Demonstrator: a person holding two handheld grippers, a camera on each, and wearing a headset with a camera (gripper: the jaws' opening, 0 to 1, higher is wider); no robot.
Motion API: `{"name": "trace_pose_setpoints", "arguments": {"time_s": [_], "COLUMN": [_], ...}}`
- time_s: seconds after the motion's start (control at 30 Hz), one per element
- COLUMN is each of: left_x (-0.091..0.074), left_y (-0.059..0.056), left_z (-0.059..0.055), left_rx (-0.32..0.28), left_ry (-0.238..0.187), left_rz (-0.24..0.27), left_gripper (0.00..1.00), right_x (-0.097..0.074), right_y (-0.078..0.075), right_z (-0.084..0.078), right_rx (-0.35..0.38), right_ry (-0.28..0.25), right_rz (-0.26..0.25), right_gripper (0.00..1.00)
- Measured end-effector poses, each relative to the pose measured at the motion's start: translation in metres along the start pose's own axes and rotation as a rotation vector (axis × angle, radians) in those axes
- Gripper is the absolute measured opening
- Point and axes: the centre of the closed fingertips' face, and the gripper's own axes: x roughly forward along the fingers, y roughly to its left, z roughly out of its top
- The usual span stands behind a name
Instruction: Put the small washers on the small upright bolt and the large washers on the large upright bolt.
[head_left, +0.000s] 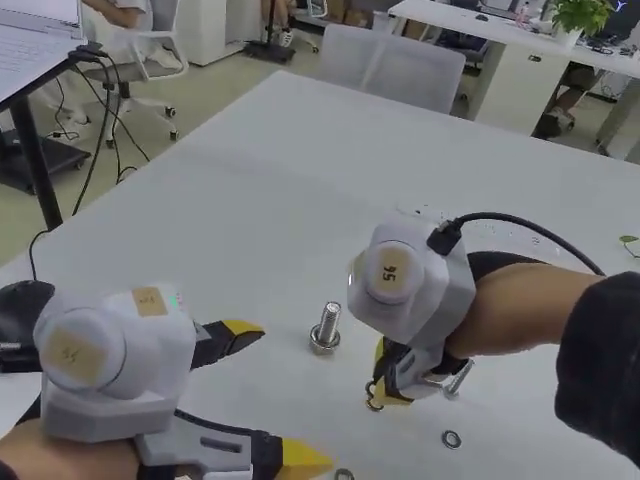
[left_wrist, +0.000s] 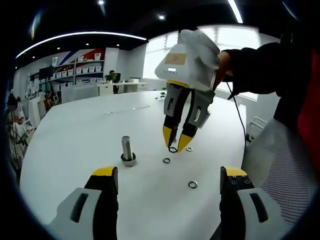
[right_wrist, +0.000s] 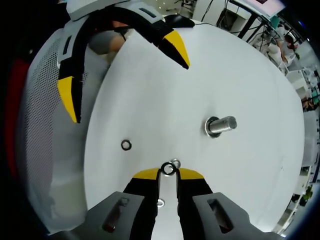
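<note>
While the left gripper (left_wrist: 169, 172) is held low over the white table (head_left: 250, 200) with its two yellow-tipped jaws spread wide and nothing between them, the right gripper (left_wrist: 177, 141) points steeply down at the table surface. Its jaws are pressed nearly together, and they pinch a small washer (right_wrist: 168, 169) at the very tips. The washer lies flat at table level, its hole facing up.

One bolt (left_wrist: 128, 151) stands upright on the table, near the right gripper's tips but clear of them. Its long axis is vertical, with the broader end resting on the table and the threaded shank pointing up.

A second washer (right_wrist: 175, 163) lies flat just beside the pinched one, by the jaw tips. A third washer (right_wrist: 126, 145) lies flat farther off, on the side away from the bolt, apart from both grippers.
</note>
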Motion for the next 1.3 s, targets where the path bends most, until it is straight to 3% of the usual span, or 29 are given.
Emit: {"name": "trace_pose_setpoints", "arguments": {"time_s": [0.5, 1.03, 1.3], "left_x": [0.016, 0.025, 0.025], "left_y": [-0.006, -0.01, -0.011], "left_z": [-0.001, -0.001, -0.001], "left_rx": [0.015, 0.027, 0.027], "left_ry": [0.029, 0.046, 0.049], "left_rz": [-0.071, -0.109, -0.111], "left_gripper": [0.84, 0.84, 0.84], "right_x": [-0.018, -0.038, -0.055], "right_y": [0.0, 0.008, -0.007], "right_z": [-0.039, -0.066, -0.083], "right_rx": [0.089, 0.163, 0.19], "right_ry": [0.027, 0.026, 0.039], "right_rz": [-0.021, -0.033, -0.074], "right_gripper": [0.14, 0.14, 0.14]}}
